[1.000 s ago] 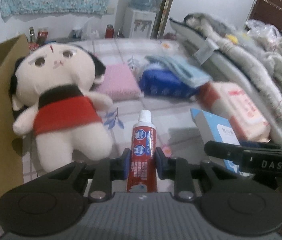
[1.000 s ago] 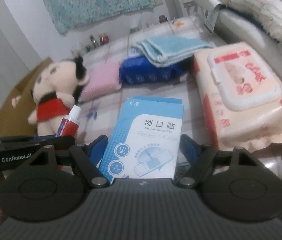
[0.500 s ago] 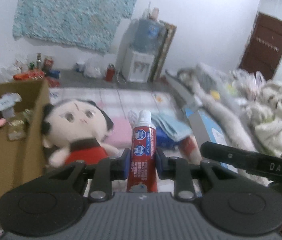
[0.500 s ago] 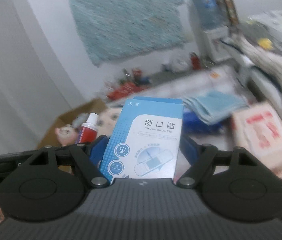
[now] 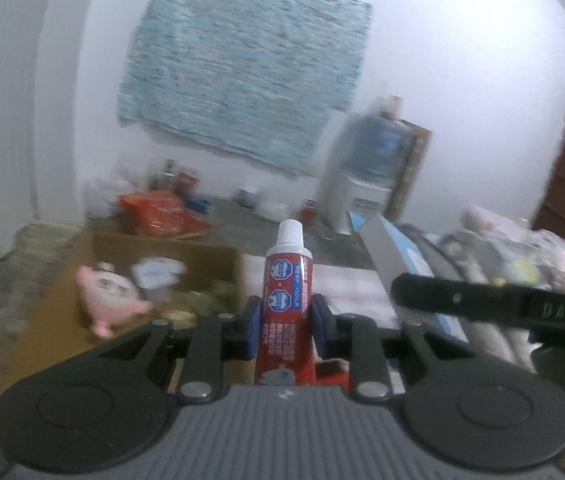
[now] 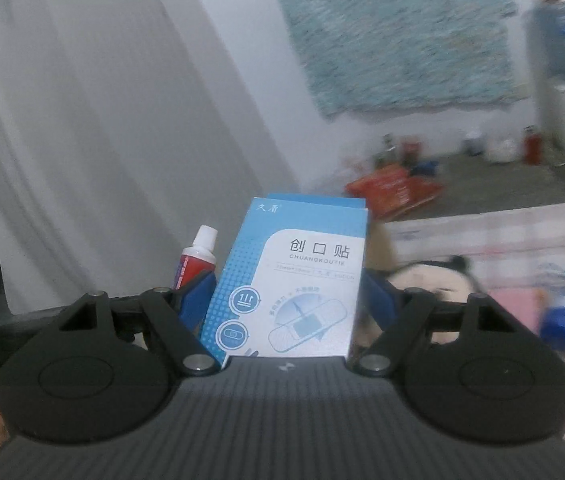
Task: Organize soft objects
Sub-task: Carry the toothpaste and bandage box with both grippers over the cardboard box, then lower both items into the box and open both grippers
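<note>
**Both loads aloft, cardboard box ahead on the left**

Left hand-held gripper (image 5: 285,322): blue pads pinching a red toothpaste tube (image 5: 287,312) at mid-body, white cap up, tube upright and clear of everything below. Right hand-held gripper (image 6: 288,300): jaws spread wide but pressed on the two side edges of a blue-and-white plaster box (image 6: 292,280), held upright, printed face toward the camera. Tube and left gripper also visible just left of the plaster box in the right wrist view.

Open brown cardboard box (image 5: 210,258) below and left of the tube; inside, a pink plush toy (image 5: 108,294) and some small blurred items. Black-haired doll (image 6: 428,276) lying on the bed (image 6: 502,224) behind the plaster box, with folded blue and pink cloth toward the bed's right edge.

Step in hand, as judged: carry to the cardboard box. To do it well:
- bring each load over the open mouth before lowering; clear the near wall
- keep the tube upright, pinch firm but not crushing; soft tube likely to dent
- keep the plaster box square between the pads; thin card may twist under a lopsided squeeze
- release one at a time, low, beside the plush rather than on it

Writing: plaster box reads "创口贴", "CHUANGKOUTIE", small mark at top left, likely "久盾". Right gripper's side bar in the left view shows "DAS". Tube lettering too blurred to read.
</note>
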Demonstrator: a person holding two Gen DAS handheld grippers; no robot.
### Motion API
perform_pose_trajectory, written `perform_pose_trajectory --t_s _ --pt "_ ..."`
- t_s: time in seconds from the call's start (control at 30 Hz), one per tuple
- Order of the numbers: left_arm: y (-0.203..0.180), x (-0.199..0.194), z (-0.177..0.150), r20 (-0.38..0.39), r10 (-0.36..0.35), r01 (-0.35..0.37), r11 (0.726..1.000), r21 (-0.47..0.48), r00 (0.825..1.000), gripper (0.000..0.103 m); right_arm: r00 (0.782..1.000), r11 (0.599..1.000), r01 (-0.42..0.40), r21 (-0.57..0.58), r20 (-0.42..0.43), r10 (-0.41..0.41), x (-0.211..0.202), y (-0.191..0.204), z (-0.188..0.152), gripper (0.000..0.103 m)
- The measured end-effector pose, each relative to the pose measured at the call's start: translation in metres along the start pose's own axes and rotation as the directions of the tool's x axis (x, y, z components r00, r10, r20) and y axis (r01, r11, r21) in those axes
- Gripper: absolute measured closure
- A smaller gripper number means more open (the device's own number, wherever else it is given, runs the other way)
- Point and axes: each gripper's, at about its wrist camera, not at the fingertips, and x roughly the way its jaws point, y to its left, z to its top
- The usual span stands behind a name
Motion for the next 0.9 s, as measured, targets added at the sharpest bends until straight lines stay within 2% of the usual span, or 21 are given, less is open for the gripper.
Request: perform_pose_trajectory --t_s 0.1,0.23,0.37,0.47,0.53,0.7,0.8,0.9 --pt "0.031 -0.002 0.012 0.004 0.066 -0.066 0.998 -0.010 0.998 0.077 0.996 0.998 -0.063 0.025 -0.062 0.065 0.042 0.018 0.017 0.025" --pt "0.080 0.009 0.024 -0.041 0.130 -0.132 0.990 -0.039 0.991 0.077 0.982 0.994 -0.093 0.051 -0.161 0.100 0.105 0.043 0.029 0.025" --pt "0.124 0.035 0.029 -0.117 0.186 -0.191 0.981 -0.034 0.976 0.077 0.963 0.996 -0.047 0.078 -0.263 0.066 0.170 0.062 0.026 0.025" --pt "0.154 0.062 0.026 -0.194 0.206 -0.217 0.975 -0.039 0.959 0.077 0.940 0.995 0.007 0.099 -0.340 0.027 0.212 0.067 0.017 0.025" --pt "0.171 0.083 0.021 -0.247 0.212 -0.226 0.974 -0.030 0.946 0.076 0.918 0.991 0.055 0.120 -0.396 -0.003 0.238 0.063 0.010 0.025" --pt "0.197 0.132 0.010 -0.363 0.241 -0.252 0.968 0.019 0.900 0.076 0.868 0.972 0.160 0.170 -0.493 -0.057 0.274 0.052 -0.016 0.025" --pt "0.201 0.153 0.004 -0.407 0.253 -0.250 0.966 0.061 0.878 0.076 0.841 0.958 0.209 0.197 -0.536 -0.073 0.294 0.048 -0.030 0.025" --pt "0.204 0.175 0.001 -0.453 0.277 -0.261 0.960 0.100 0.847 0.076 0.814 0.943 0.254 0.217 -0.574 -0.087 0.312 0.038 -0.036 0.024"
